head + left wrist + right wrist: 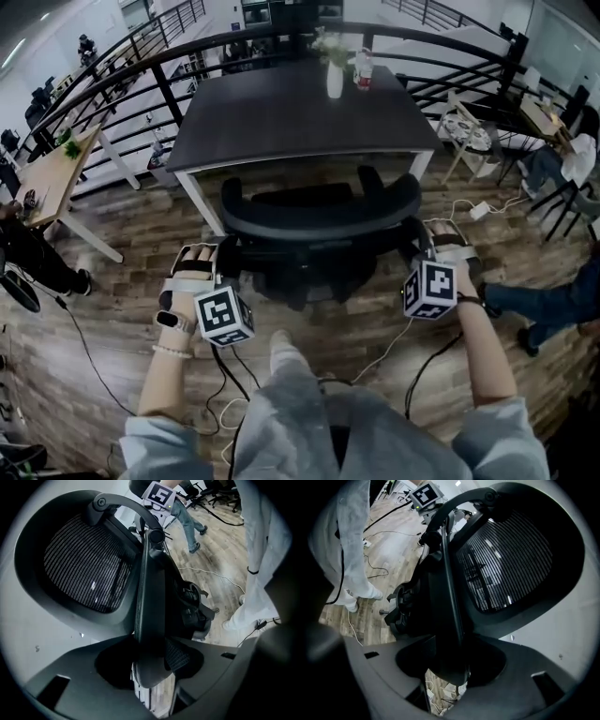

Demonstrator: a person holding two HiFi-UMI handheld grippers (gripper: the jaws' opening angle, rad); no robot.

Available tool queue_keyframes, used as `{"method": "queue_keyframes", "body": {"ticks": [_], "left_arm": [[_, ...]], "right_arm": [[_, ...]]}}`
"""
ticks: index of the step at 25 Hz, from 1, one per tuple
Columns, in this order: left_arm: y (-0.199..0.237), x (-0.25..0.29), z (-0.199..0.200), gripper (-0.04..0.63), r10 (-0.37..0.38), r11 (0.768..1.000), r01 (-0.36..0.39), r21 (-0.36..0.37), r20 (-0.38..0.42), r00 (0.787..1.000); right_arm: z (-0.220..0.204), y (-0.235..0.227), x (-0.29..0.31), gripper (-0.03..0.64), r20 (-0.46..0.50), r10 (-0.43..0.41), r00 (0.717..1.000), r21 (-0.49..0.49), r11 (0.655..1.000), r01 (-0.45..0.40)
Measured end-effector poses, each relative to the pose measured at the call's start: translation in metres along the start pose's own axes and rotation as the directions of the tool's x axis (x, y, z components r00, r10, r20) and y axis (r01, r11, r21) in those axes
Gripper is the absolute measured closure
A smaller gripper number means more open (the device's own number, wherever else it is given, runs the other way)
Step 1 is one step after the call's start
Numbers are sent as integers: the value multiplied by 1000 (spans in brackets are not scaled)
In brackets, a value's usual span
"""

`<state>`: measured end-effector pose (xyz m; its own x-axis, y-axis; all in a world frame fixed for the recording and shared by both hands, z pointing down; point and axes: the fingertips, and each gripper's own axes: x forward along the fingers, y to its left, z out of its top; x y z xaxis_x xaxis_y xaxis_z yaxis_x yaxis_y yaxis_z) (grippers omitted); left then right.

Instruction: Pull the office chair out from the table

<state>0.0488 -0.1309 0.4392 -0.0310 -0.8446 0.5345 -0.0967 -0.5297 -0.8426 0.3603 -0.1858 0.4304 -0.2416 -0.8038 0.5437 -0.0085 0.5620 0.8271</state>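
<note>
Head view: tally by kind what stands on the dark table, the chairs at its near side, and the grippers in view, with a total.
vase: 1
bottle: 1
office chair: 1
grippers, left gripper and right gripper: 2
Total: 5

Dim, fisheye-warped edges, perhaps slight blur

Grips the dark edge of the office chair [147,588] in the left gripper [151,667], jaws pressed on it. Sees mesh backrest [84,566] upper left, marker cube [159,494] up top, someone's jeans [186,517] just below it, wooden floor [220,550] and a white cable [211,575] to the right.
</note>
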Motion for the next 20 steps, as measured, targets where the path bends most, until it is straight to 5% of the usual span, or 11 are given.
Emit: {"method": "queue_keyframes", "body": {"ticks": [20], "left_arm": [[-24,-39,18,399,39,999,-39,-6,16,999]], "right_arm": [[-12,30,-50,416,-49,-15,999,-13,1000,14]]}}
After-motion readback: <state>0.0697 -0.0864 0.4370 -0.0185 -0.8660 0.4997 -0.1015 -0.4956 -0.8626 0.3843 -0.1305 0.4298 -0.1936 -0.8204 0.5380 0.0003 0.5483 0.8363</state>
